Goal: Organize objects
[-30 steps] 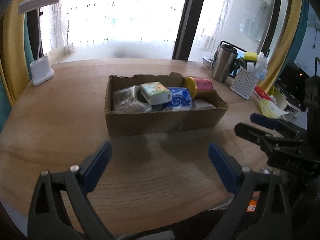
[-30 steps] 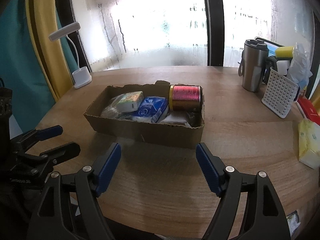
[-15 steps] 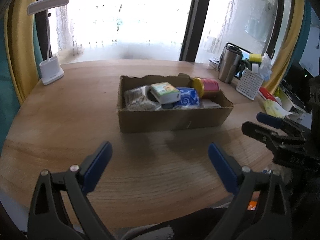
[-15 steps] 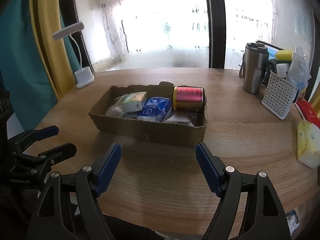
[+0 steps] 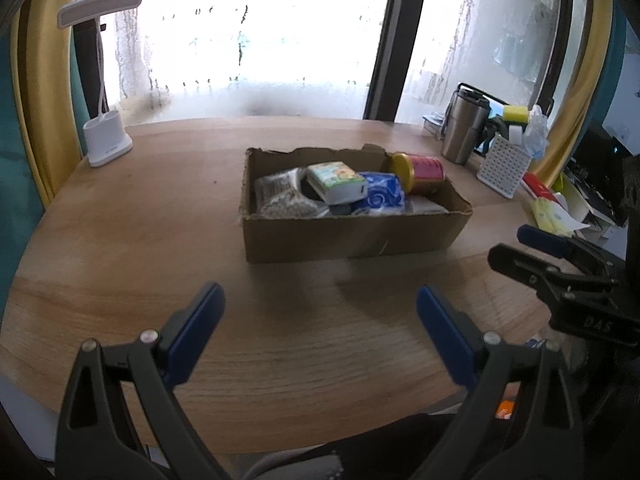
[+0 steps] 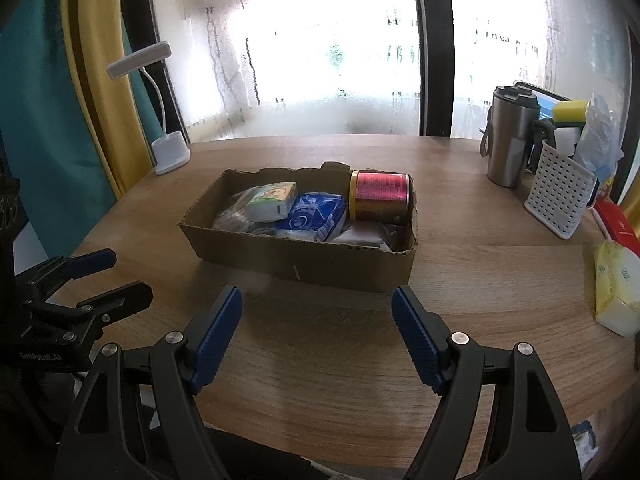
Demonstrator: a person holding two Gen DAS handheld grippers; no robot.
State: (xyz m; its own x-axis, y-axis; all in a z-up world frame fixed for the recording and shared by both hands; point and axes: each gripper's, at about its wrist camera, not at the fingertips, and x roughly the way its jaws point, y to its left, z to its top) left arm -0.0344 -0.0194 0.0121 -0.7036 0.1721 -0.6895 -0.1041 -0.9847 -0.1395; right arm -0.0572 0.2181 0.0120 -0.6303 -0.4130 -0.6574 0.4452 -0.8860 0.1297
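A round wooden bench stands before a bright, fogged window. At its far left edge, about ten o'clock from the right gripper, stands a white desk lamp.

Low in the right wrist view, at eight o'clock, the left gripper hangs over the bench's near edge. Its blue-padded fingers stand apart with nothing between them.

At twelve o'clock sits an open cardboard box, set down flat, well ahead of both grippers. Its long axis runs left to right across the view, with the right end angled a little nearer. Inside it, left to right: a clear crinkled bag, a small green-and-white carton lying on top, a blue-and-white pack, and a red and gold tin on its side against the far right corner.

The right gripper points down toward the bench just short of the box's front wall. Its fingers are spread wide and empty. Judging by the views, the right gripper lies nearer the tin end and the left gripper nearer the bag end.

At two o'clock, well apart from the box, stand a steel travel mug and a white perforated caddy. A yellow tissue pack lies at three o'clock.
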